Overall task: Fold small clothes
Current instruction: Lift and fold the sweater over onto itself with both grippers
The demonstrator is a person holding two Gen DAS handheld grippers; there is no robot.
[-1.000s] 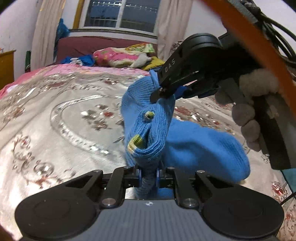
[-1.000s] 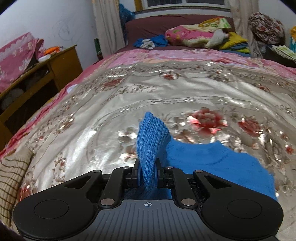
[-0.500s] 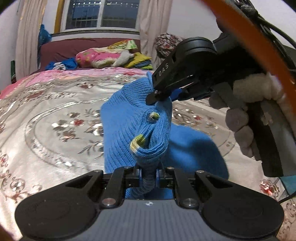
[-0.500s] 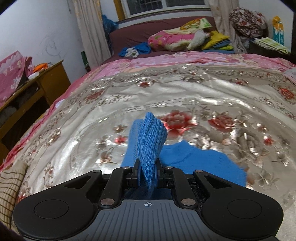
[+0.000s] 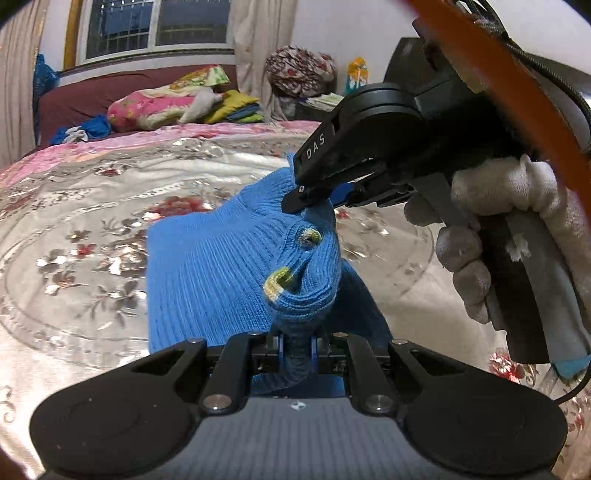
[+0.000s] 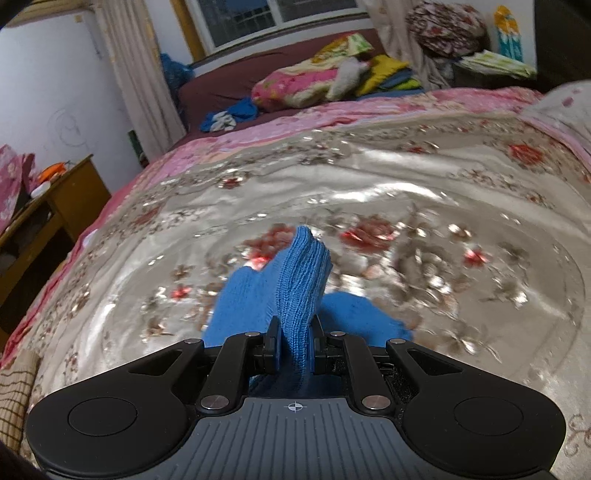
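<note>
A small blue knitted garment [image 5: 218, 273] with yellow-green trim hangs lifted over the silver floral bedspread [image 5: 74, 206]. My left gripper [image 5: 296, 349] is shut on its ribbed edge near the camera. My right gripper [image 5: 295, 199] shows in the left wrist view, shut on the far part of the same edge, held by a gloved hand [image 5: 491, 206]. In the right wrist view my right gripper [image 6: 294, 349] pinches a bunched fold of the blue garment [image 6: 299, 280], the rest draping onto the bedspread [image 6: 443, 221].
A pile of folded bedding [image 6: 332, 81] lies on a maroon bed at the back. A wooden cabinet [image 6: 55, 206] stands left of the bed. A window [image 5: 155, 26] and curtains are behind.
Both grippers have swung to the left with the garment held between them. More of the blue cloth has lifted off the bedspread and now hangs wider on the left.
</note>
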